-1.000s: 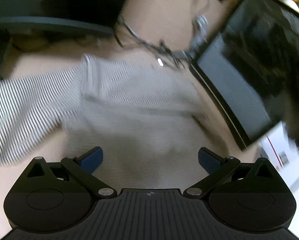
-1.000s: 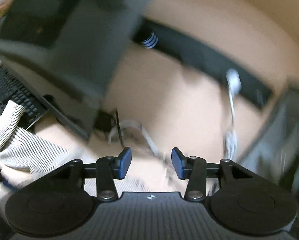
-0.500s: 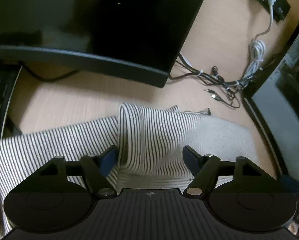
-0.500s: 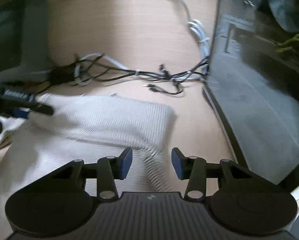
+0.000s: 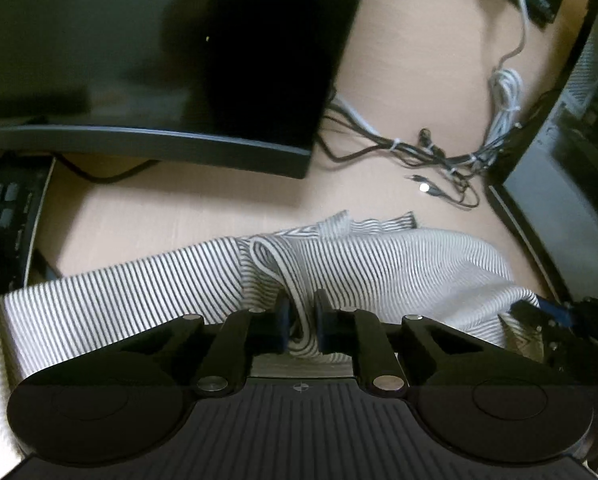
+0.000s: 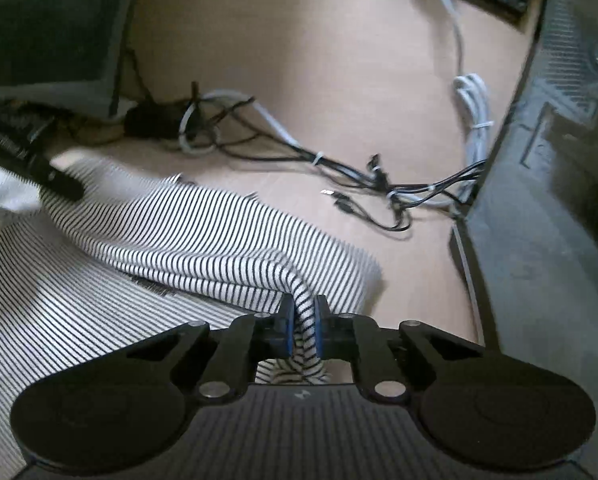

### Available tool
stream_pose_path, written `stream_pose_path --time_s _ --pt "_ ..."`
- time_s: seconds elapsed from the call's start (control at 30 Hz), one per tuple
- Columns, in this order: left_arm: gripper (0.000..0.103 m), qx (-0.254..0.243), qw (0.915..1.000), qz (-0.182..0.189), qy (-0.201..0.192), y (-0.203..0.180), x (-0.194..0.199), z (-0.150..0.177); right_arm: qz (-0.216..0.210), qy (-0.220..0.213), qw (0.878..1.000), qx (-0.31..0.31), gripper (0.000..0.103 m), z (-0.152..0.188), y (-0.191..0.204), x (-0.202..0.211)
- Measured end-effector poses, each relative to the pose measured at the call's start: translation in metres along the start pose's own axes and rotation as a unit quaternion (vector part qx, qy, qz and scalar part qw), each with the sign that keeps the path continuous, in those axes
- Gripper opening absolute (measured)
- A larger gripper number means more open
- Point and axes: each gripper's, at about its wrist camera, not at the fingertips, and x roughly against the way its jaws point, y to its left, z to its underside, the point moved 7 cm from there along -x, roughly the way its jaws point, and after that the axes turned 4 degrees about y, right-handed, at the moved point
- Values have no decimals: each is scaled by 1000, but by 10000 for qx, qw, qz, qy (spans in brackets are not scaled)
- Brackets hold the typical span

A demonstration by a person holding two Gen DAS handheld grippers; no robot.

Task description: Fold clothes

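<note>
We have both grippers pinching the striped shirt (image 5: pixel 379 264), which lies on the tabletop (image 5: pixel 159 216): the left gripper (image 5: pixel 299 322) has its jaws pressed on a bunched fold, and the right gripper (image 6: pixel 302 330) pinches a gathered edge. The shirt's long axis runs crosswise before us. Free room lies short of the cables (image 6: pixel 339 176); the monitor (image 5: pixel 159 60) crowds the left.

Left gripper (image 5: pixel 301 322): black ribbed housing, two round hubs, silver pivot screws, blue finger pads (image 5: pixel 281 320) (crosshair mark centred). Right gripper (image 6: pixel 303 326): identical build.
</note>
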Motion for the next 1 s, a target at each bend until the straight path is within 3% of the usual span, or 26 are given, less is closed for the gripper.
stream_pose_path --time_s 0.13,0.23,0.33,0.37,0.43,0.5,0.57,0.63,0.73,0.83,0.9,1.0 --pt "14 -157 9990 -426 -42 7 -1 6 -323 169 9992 180 13 14 6 3" --pt "15 108 9985 -541 -24 24 3 6 -344 250 9986 330 21 24 14 2" --pt "31 650 9965 -511 -130 46 22 4 -287 298 9987 306 27 26 15 5" --pt "41 814 9946 -601 -236 55 31 4 -260 302 9988 281 28 26 15 7" --pt "54 1043 9882 -973 -550 75 52 3 -197 267 9993 186 33 25 14 15" --pt "84 1133 9782 -1486 -902 94 71 2 -178 168 9997 25 41 23 16 28" --pt "94 1121 9641 -2126 -1125 115 85 1 -210 55 9997 -118 48 20 18 40" --pt "94 1134 9575 -2437 -1041 134 87 1 -221 7 9997 -139 54 18 22 50" --pt "92 1150 9537 -2622 -919 152 80 0 -236 -65 9996 -171 56 16 29 64" --pt "79 928 9547 -2715 -791 156 68 -2 -251 -136 9994 -204 60 13 35 78" --pt "46 810 9563 -2711 -740 155 62 -1 -262 -184 9992 -225 65 11 39 88" --pt "18 796 9584 -2613 -831 153 63 3 -277 -256 9990 -257 67 9 45 102"
